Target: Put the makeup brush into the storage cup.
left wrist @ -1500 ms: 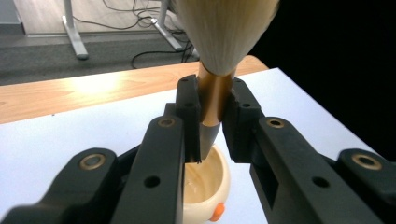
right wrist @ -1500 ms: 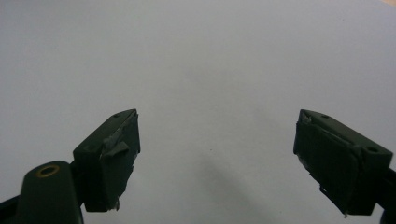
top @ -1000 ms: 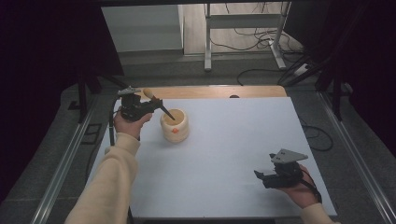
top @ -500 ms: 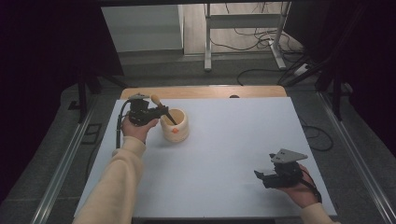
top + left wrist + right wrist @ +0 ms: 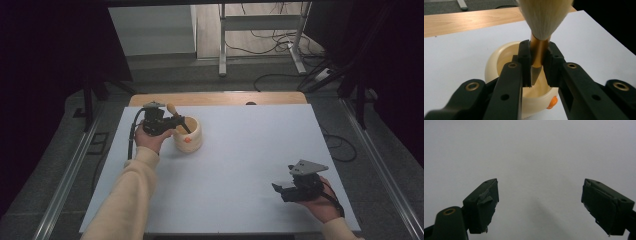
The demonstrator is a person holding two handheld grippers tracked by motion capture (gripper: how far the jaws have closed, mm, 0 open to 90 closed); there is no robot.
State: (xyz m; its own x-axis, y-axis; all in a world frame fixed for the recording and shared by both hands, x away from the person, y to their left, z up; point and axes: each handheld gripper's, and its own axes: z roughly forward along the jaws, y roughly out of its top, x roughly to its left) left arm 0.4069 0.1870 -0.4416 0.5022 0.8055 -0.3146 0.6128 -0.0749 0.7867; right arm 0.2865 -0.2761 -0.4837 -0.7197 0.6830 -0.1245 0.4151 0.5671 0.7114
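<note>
Dim, even light — surroundings dark, close-ups soft.

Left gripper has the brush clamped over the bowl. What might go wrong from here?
1. The left gripper pinches only the narrow golden ferrule of the brush; that smooth part may slip or twist.
2. The brush's lower end sits inside the cream bowl, which nobody steadies. A sideways pull may tip or drag it.
3. The right gripper rests open, far across the table, too distant to brace quickly.
</note>
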